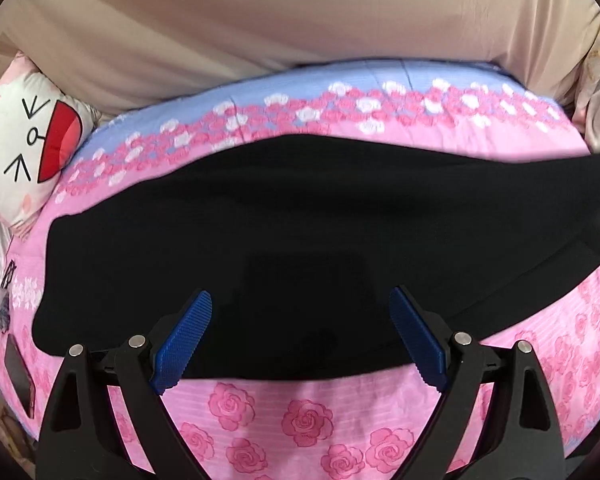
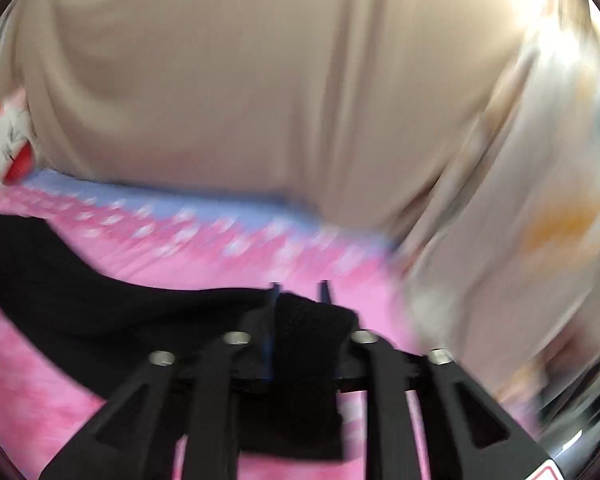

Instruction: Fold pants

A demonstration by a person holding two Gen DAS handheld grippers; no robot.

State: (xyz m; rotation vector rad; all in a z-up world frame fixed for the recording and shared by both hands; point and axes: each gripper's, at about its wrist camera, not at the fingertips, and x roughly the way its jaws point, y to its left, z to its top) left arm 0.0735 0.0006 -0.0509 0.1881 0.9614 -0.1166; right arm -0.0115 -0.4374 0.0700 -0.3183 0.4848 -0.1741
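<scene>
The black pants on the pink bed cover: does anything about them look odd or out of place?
Nothing looks damaged. The black pants lie spread on the pink floral cover, but one end is bunched inside the shut right claw. The left claw is open over them.

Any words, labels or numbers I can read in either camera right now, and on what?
No text can be read.
Pillow: only a drawn cartoon face, no letters.
Dark marks on the bedspread's left edge: too small and warped to read.
Red-and-white corner, bottom right of the right wrist view: cut off, unreadable.
Pants: no label showing.
</scene>
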